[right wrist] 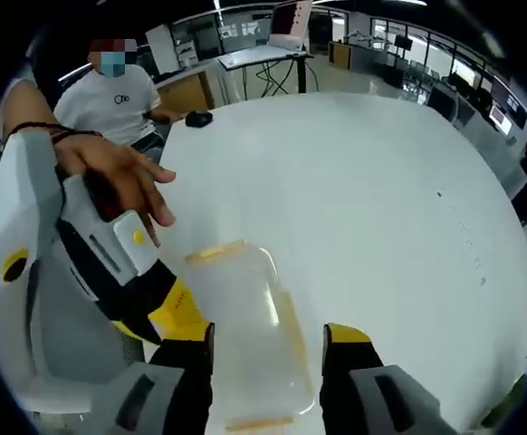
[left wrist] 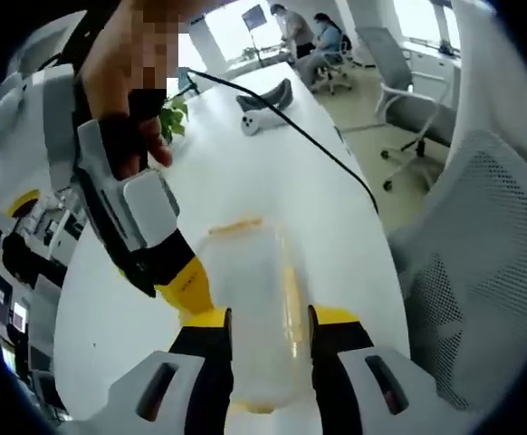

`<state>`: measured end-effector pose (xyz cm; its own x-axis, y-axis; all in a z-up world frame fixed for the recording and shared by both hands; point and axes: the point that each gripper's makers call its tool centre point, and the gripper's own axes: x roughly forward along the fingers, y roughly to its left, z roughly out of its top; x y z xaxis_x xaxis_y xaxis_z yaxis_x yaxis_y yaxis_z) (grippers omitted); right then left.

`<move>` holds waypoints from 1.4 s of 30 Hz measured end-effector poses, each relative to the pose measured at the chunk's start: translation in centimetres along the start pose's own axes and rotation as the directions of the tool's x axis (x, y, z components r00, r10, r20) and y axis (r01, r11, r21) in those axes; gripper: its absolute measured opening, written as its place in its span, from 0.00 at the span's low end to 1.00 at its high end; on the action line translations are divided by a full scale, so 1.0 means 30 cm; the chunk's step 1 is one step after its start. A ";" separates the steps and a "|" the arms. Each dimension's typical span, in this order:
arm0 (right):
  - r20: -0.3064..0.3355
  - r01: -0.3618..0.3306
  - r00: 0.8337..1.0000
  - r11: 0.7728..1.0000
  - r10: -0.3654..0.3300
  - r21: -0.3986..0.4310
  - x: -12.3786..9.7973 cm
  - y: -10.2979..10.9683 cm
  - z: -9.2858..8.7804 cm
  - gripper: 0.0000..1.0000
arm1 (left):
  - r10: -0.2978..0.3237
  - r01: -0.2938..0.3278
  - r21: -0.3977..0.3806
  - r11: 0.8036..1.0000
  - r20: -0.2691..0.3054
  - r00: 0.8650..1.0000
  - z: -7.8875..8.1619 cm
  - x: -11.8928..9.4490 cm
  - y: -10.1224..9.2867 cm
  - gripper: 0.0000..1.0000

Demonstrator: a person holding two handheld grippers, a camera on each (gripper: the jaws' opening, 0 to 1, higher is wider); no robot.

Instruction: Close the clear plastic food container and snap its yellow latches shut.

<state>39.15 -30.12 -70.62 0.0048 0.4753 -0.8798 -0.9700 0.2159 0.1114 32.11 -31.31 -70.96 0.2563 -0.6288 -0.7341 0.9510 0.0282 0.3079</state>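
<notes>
This is an open-plan office. A long white bench runs up the middle of the left gripper view, with grey mesh swivel chairs at the right and seated people at top centre. In the right gripper view, desks with monitors line the top edge.

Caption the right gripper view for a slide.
Both grippers' jaws flank the clear plastic food container with yellow latches on the white table.

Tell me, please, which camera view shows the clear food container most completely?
The right gripper view: the container shows its lid surface and yellow latches at both ends, between the right tool's tips. In the left gripper view the container looks hazier, partly hidden between the left tool's tips.
</notes>
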 end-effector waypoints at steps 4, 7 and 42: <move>0.030 0.035 0.999 0.999 -0.035 -0.001 -0.025 0.000 0.010 0.47 | 0.005 -0.005 -0.045 0.999 0.001 1.000 -0.008 -0.013 0.007 0.35; 0.051 0.056 0.997 0.998 -0.056 0.000 -0.035 0.002 0.016 0.49 | 0.002 -0.002 -0.074 0.997 0.005 1.000 -0.011 -0.027 0.007 0.36; 0.343 0.188 0.909 0.968 -0.235 0.165 -0.134 0.106 -0.035 0.67 | 0.191 -0.103 -0.518 0.849 0.119 0.974 -0.075 -0.157 0.152 0.70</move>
<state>35.80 -32.24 -67.23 0.3158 0.6743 -0.6676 -0.8983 0.4390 0.0185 35.64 -26.48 -67.46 0.4110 -0.6998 -0.5843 0.8706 0.4915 0.0237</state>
